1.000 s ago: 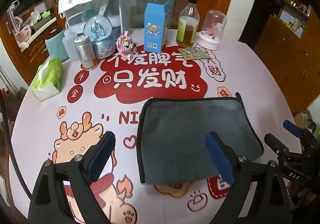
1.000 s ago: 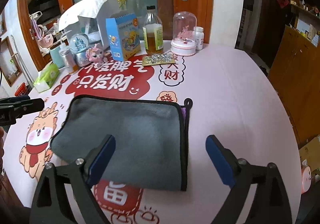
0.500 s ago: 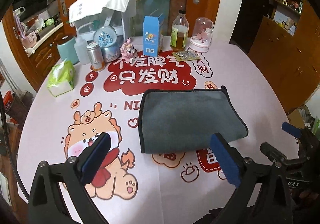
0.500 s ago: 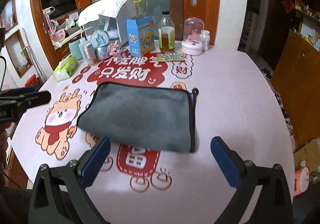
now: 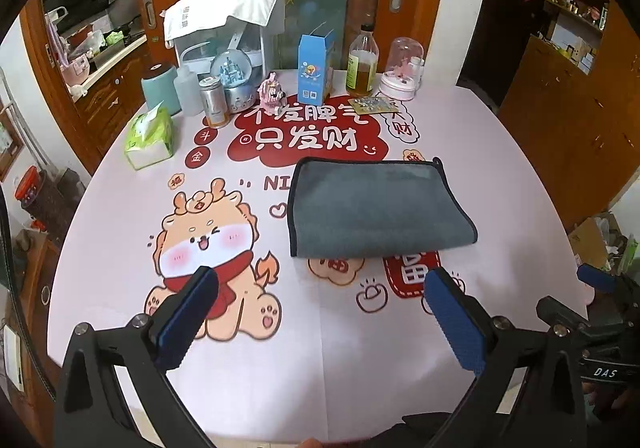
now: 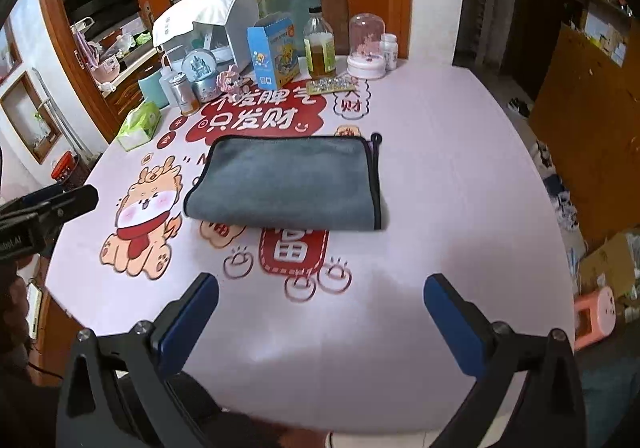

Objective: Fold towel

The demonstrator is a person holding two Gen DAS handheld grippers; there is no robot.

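Left wrist view: the left gripper [image 5: 318,312] hangs over the worktop [image 5: 360,368], jaws wide and holding nothing. A folded grey towel [image 5: 376,208] with black edging lies flat beyond it, well apart from both tools. The right gripper [image 6: 320,314] is likewise spread wide and empty, with the towel [image 6: 286,182] ahead of it near a tissue pack [image 6: 140,124].

A grey towel [image 5: 376,204] [image 6: 286,182] with dark piping is seen folded flat into a rectangle on the table, its rounded fold along the near edge, its piped edges stacked at the far side, and a small hanging loop at the far right corner
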